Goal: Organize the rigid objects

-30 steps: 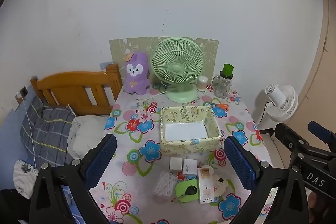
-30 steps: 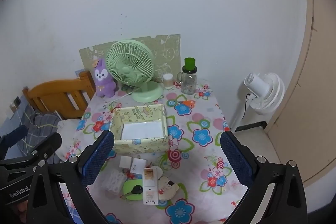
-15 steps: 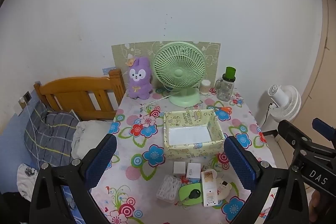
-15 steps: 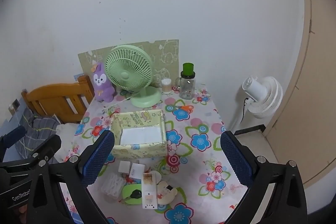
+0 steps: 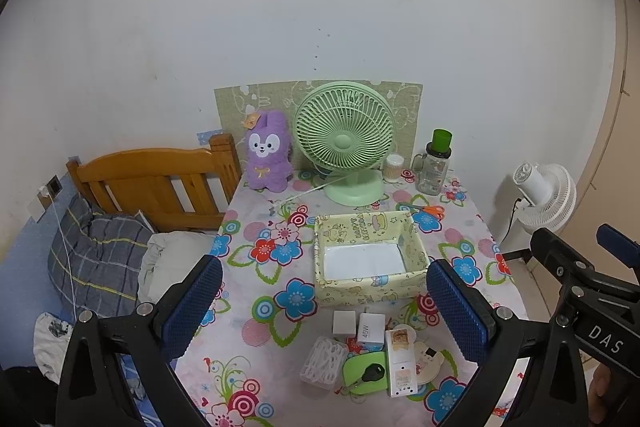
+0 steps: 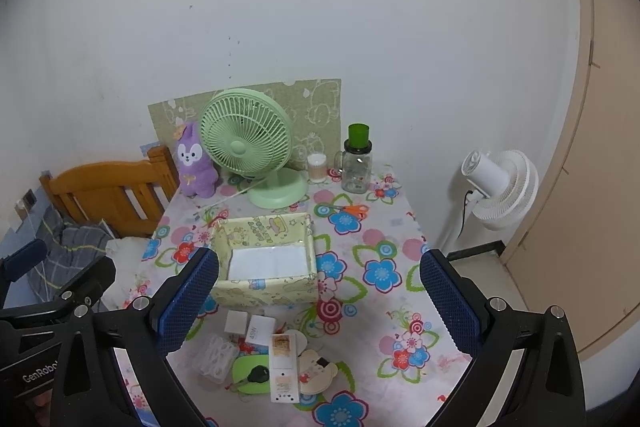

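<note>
The table (image 5: 256, 307), covered with a flowered cloth, is lying ahead of both pairs of fingers and below them. The green fan (image 5: 344, 139) is standing at the far end, beyond the fingers, with the purple plush rabbit (image 5: 267, 157) just beside it on the left and the bottle with a green cap (image 5: 434, 167) on the right. The yellow box (image 5: 368, 259) is sitting open in the middle of the table, and it is showing a bare white bottom; in the left wrist view it is appearing between the two fingers. The left gripper (image 5: 324, 303) is hovering with its fingers wide apart and holding nothing. The right gripper (image 6: 320, 301) is also hovering with fingers wide apart and nothing between them. Nearer than the box, low between the fingers, the small things are lying close together: the white tall carton (image 6: 285, 367), the green case (image 6: 250, 377) with a black key (image 6: 259, 374) on it, the clear plastic pack (image 6: 216, 353), and two white chargers (image 5: 362, 325) touching each other.
</note>
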{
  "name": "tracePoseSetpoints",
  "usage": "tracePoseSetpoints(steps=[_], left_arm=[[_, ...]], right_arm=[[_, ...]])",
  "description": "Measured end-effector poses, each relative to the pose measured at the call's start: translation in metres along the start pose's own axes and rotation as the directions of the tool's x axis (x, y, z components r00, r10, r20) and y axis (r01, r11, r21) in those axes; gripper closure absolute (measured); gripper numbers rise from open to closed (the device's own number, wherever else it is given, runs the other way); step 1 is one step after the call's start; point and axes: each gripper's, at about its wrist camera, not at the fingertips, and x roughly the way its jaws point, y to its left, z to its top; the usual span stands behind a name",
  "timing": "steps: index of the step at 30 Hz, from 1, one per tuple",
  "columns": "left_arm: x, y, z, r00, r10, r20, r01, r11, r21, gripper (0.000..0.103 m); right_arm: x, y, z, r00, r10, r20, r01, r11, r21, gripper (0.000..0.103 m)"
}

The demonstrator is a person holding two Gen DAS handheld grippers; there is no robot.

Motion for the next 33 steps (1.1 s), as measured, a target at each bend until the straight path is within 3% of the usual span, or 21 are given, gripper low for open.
tracePoseSetpoints(steps=[33], left_arm=[[0.0019,-0.0020,-0.0026,1.000,-0.021,0.006,0.021,1.000,0.003,0.000]], right_arm=[[-0.0007,0.0033,-0.0002,0.999,-0.047,0.002,0.047,0.999,-0.001,0.001]])
